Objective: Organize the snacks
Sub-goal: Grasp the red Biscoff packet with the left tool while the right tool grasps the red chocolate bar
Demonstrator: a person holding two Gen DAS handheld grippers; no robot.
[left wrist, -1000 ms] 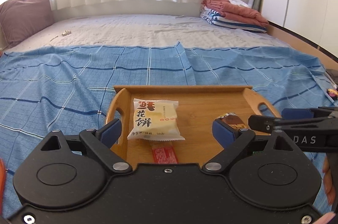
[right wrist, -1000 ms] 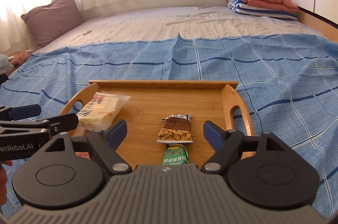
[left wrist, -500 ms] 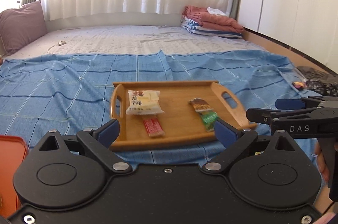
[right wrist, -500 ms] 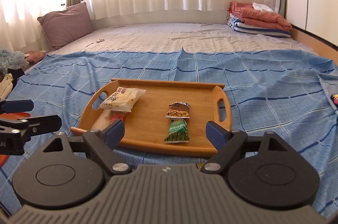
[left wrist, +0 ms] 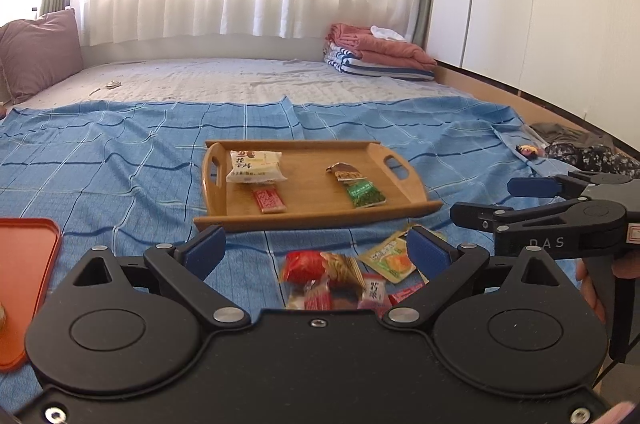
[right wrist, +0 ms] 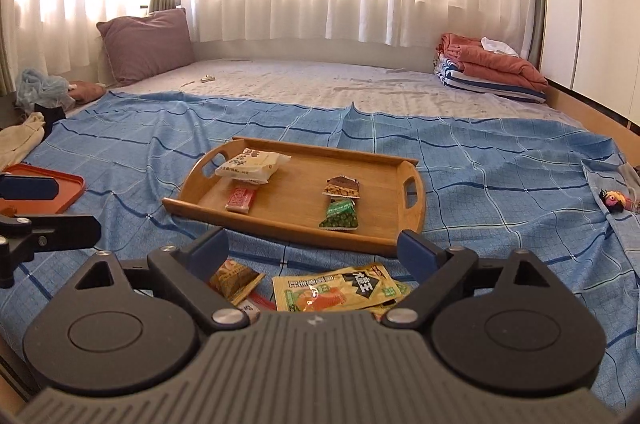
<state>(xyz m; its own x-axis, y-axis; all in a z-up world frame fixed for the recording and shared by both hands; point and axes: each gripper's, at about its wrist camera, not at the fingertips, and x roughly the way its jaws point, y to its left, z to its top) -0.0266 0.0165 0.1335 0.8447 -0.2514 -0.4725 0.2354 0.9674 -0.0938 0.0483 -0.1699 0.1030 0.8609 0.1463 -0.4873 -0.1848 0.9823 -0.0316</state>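
Nearest, both grippers hang above the loose pile of snacks (left wrist: pixel 344 278) on the blue bedspread (right wrist: pixel 500 164). The left gripper (left wrist: pixel 314 250) is spread wide with nothing between its pads. The right gripper (right wrist: pixel 314 250) is likewise spread and empty; its jaws have just been opening further. A yellow packet (right wrist: pixel 332 288) and an orange one (right wrist: pixel 234 280) lie directly under the right gripper, not gripped.

Just beyond the pile, the wooden tray (right wrist: pixel 280 232) holds four snacks in two columns: a white cake packet (right wrist: pixel 250 166) above a red bar (right wrist: pixel 241 200) on the left, a brown nut bar (right wrist: pixel 341 186) above a green pea packet (right wrist: pixel 340 216) on the right. An orange tray (left wrist: pixel 24 288) sits off to the left, contents unclear. Farther back: a pillow (right wrist: pixel 146 42) and folded blankets (right wrist: pixel 492 68) by the curtains.

Judgement: placement on the tray is partly done; the step in hand is the approach to the next pick. The next move calls for lowering one gripper onto a single packet, closing on its edge without dragging neighbours, then carrying it to a free spot on the tray.
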